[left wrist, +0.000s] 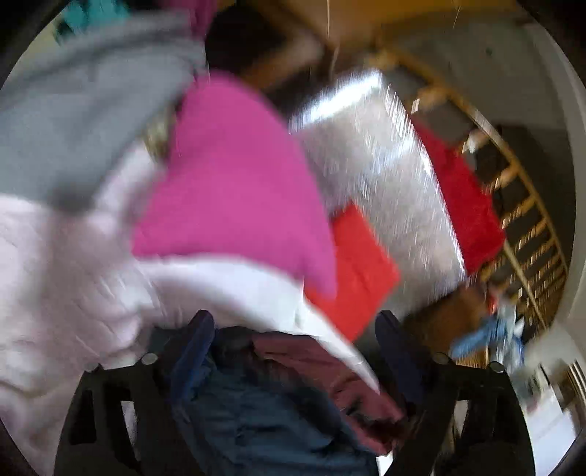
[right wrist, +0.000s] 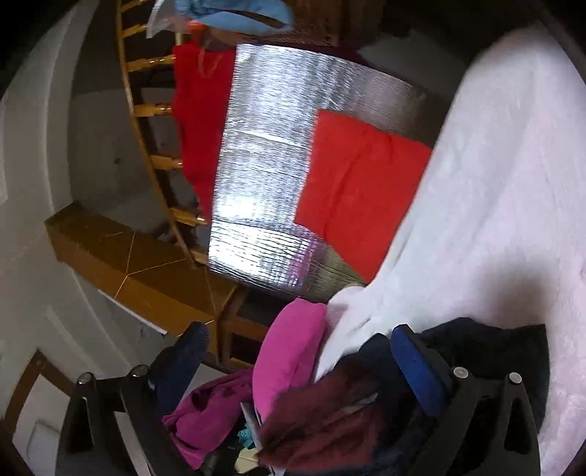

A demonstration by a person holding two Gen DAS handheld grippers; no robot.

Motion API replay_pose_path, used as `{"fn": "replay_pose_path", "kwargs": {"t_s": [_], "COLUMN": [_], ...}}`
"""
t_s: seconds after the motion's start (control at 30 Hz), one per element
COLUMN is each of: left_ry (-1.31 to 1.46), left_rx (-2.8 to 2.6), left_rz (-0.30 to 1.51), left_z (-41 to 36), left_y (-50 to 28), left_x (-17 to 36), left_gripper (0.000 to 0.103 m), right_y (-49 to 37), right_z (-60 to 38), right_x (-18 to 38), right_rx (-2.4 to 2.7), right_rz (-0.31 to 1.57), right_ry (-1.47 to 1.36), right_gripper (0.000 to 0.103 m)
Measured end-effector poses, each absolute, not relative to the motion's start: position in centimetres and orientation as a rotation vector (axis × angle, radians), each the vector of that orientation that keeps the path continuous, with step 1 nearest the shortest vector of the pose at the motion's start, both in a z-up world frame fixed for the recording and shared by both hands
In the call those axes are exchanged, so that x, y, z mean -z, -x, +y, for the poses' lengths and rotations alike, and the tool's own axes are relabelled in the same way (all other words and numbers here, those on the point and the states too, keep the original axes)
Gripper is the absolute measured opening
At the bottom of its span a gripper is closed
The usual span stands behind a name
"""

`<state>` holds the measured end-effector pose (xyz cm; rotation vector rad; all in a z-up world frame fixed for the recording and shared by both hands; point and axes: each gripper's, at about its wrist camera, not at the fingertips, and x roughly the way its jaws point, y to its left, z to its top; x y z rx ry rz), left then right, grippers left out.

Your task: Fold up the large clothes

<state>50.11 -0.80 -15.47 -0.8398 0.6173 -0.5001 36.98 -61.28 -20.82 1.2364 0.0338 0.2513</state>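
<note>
A heap of clothes fills both views: a pale pink fleece (left wrist: 55, 278) (right wrist: 487, 205), a bright pink garment (left wrist: 234, 183) (right wrist: 293, 351), a grey one (left wrist: 84, 110), a maroon one (left wrist: 329, 380) (right wrist: 322, 421) and a dark blue one (left wrist: 256, 421). My left gripper (left wrist: 295, 329) is over the heap with its jaws wide apart; dark blue and maroon cloth lies between them. My right gripper (right wrist: 298, 337) is also wide open above the pile, with nothing pinched. A folded red garment (left wrist: 355, 271) (right wrist: 359, 190) lies on a silver foil mat (left wrist: 373, 153) (right wrist: 271, 153).
A darker red cloth (left wrist: 465, 205) (right wrist: 197, 121) lies at the mat's far edge. A wooden railing (left wrist: 520, 219) (right wrist: 154, 110) runs beside the mat. A cardboard box (right wrist: 128, 263) sits near it. A light blue item (right wrist: 234, 14) lies beyond. The left view is motion-blurred.
</note>
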Motion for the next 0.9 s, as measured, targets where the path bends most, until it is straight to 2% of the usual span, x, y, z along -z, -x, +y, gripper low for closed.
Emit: {"fn": "replay_pose_path", "kwargs": {"t_s": [0.2, 0.37, 0.53, 0.7, 0.9], "left_ry": [0.757, 0.700, 0.742, 0.849, 0.866], "left_rx": [0.435, 0.333, 0.190, 0.124, 0.121], "left_rz": [0.678, 0.818, 0.957, 1.022, 1.036], "left_z": [-1.5, -2.7, -1.3, 0.2, 0.2], "left_y": [-42.6, -36.6, -33.0, -33.4, -35.7], "left_x": [14.8, 17.4, 21.9, 24.8, 26.2], "left_gripper": [0.090, 0.090, 0.090, 0.090, 0.090], "right_y": [-34.8, -32.4, -27.6, -25.0, -26.4], "right_z": [-59.2, -55.5, -52.1, -51.0, -52.5], "right_x": [18.9, 17.9, 20.5, 25.2, 28.5], "right_rx": [-0.249, -0.231, -0.199, -0.119, 0.019], "right_rz": [0.096, 0.219, 0.319, 0.383, 0.418], "right_ry": [-1.253, -1.199, -1.213, -1.340, -1.404], "right_gripper": [0.101, 0.101, 0.101, 0.101, 0.101]}}
